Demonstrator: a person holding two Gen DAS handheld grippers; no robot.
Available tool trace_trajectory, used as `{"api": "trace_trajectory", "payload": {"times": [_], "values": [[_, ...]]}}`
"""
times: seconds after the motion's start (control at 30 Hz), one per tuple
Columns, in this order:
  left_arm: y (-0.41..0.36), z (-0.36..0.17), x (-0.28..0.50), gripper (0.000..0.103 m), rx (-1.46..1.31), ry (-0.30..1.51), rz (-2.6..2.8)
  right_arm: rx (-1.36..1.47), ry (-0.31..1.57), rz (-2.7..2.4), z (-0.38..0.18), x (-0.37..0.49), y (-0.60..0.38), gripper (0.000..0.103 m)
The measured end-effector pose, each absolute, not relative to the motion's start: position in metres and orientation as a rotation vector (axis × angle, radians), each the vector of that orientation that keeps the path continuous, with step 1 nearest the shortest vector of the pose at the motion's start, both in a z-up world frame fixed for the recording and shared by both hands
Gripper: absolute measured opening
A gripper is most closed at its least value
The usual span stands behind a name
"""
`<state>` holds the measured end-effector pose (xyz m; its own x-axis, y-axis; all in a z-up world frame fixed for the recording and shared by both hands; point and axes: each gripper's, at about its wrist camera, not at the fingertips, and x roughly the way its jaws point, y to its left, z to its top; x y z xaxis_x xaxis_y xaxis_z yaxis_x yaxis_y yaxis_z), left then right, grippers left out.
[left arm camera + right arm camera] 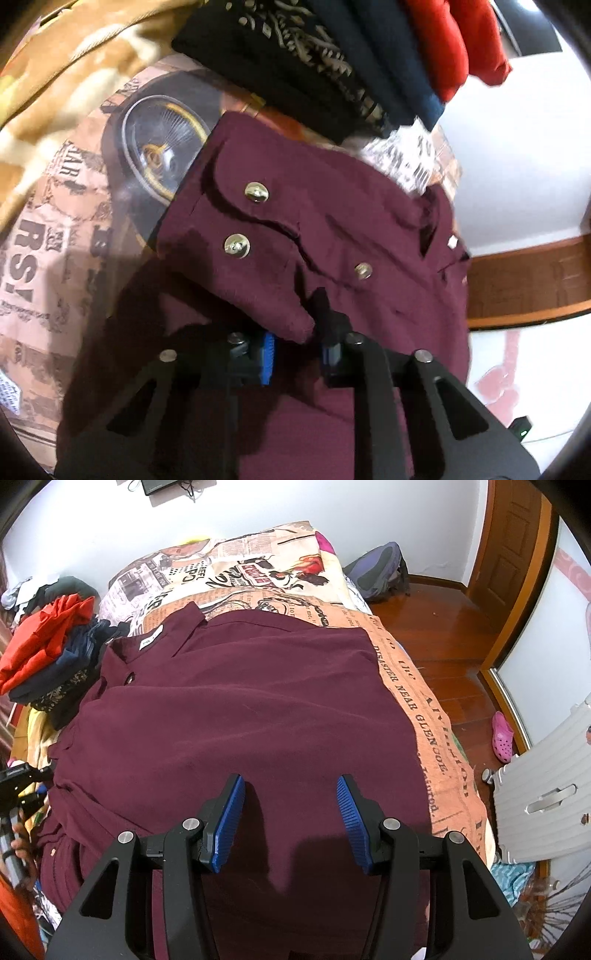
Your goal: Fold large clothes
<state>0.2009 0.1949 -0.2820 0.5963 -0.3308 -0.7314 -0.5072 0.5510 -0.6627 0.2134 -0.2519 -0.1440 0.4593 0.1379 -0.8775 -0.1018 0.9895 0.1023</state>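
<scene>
Closest to my left wrist camera is the left gripper (295,350), its blue pads (269,356) drawn in close on a bunched fold of the maroon shirt (332,229); the cloth fills the narrow gap and hides most of the pads, so I read it as pinched. No earlier view is on hand for me to compare. Just beyond that fold I see the shirt's cuff (236,206) with two pale buttons, lying over the printed bedspread (55,229). Past the shirt, on its far side, sits a stack of folded clothes (332,74): black patterned cloth, navy, then red.

From my right wrist camera, the right gripper (291,823) is nearest, its jaws standing partly apart with nothing between the blue pads (229,819); it hangs over the shirt's lower part, and I cannot tell whether the fingertips touch the cloth. The shirt (240,701) is spread flat across the bed, covering most of the bedspread (424,709), its collar (159,638) at the end away from me with a white label showing. To the left of the shirt I see the same clothes stack (48,653), touching the shirt's shoulder edge. Lower on that side, a hand (22,845) holds a black tool handle beside the shirt's left edge. Right of the shirt, beyond the bed's edge, is a wooden floor (450,627) with a pink shoe (501,736). Far past the collar, a backpack (380,572) leans at the white wall.
</scene>
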Motion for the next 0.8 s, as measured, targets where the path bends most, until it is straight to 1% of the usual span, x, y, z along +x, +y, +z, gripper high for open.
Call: {"api": "trace_trajectory", "payload": {"times": [0.13, 0.23, 0.33, 0.43, 0.53, 0.6, 0.73, 0.8], "values": [[0.185, -0.245, 0.205, 0.006, -0.873, 0.907, 0.145, 0.036, 1.074, 0.136, -0.14, 0.214, -0.257, 0.048], [0.189, -0.211, 0.2, 0.003, -0.868, 0.823, 0.108, 0.041, 1.066, 0.131, -0.137, 0.216, -0.26, 0.048], [0.197, -0.182, 0.193, 0.003, -0.837, 0.757, 0.073, 0.061, 1.062, 0.136, -0.137, 0.217, -0.261, 0.048], [0.191, -0.166, 0.186, 0.003, -0.722, 0.746, 0.104, 0.071, 1.065, 0.146, -0.139, 0.217, -0.26, 0.048], [0.181, -0.169, 0.183, 0.003, -0.609, 0.788, 0.136, 0.057, 1.078, 0.157, -0.143, 0.217, -0.254, 0.048], [0.175, -0.184, 0.183, 0.004, -0.537, 0.849, 0.172, 0.04, 1.086, 0.161, -0.145, 0.216, -0.25, 0.048], [0.174, -0.224, 0.179, 0.005, -0.518, 0.969, 0.171, 0.007, 1.08, 0.161, -0.144, 0.213, -0.247, 0.048], [0.173, -0.241, 0.175, 0.008, -0.523, 1.017, 0.158, 0.008, 1.077, 0.158, -0.144, 0.213, -0.248, 0.048]]}}
